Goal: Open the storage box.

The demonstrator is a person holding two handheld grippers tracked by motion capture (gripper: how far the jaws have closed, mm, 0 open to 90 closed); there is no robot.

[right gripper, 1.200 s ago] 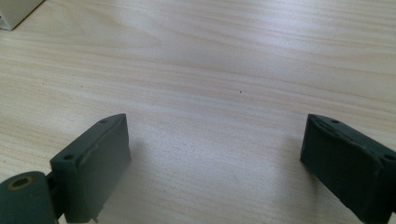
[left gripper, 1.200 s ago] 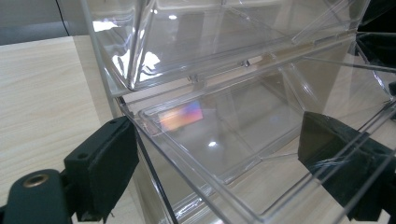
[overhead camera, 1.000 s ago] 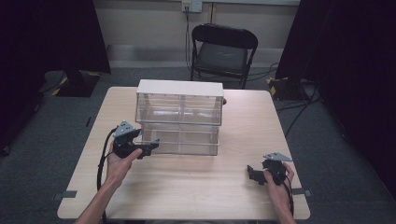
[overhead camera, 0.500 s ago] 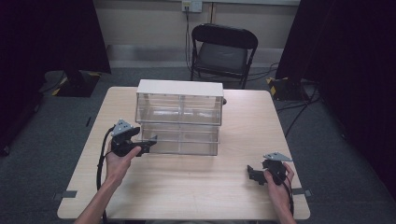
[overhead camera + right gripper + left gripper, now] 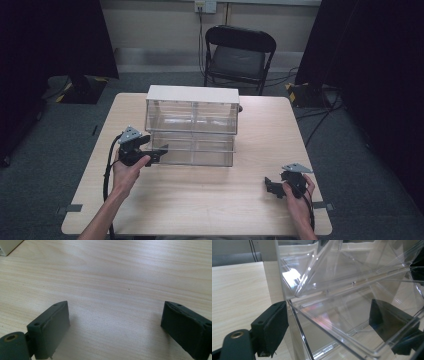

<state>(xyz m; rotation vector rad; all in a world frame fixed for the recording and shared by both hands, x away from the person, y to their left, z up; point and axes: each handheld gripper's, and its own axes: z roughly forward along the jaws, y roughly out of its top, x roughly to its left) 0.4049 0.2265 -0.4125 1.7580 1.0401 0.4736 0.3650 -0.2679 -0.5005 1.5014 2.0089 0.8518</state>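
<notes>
Drawer unit (image 5: 192,125) stood mid-tabletop (image 5: 210,200). Left gripper (image 5: 159,151) — fingers (image 5: 270,325) spread wide, straddling the unit's lower-left drawer corner. Right gripper (image 5: 269,186) — fingers (image 5: 50,327) wide apart, empty, well right of the unit.

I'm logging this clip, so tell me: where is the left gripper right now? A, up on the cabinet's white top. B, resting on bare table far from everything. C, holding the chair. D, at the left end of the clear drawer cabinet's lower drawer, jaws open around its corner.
D: the left gripper sits at the lower drawer of the clear drawer cabinet, jaws spread either side of its clear corner.
</notes>
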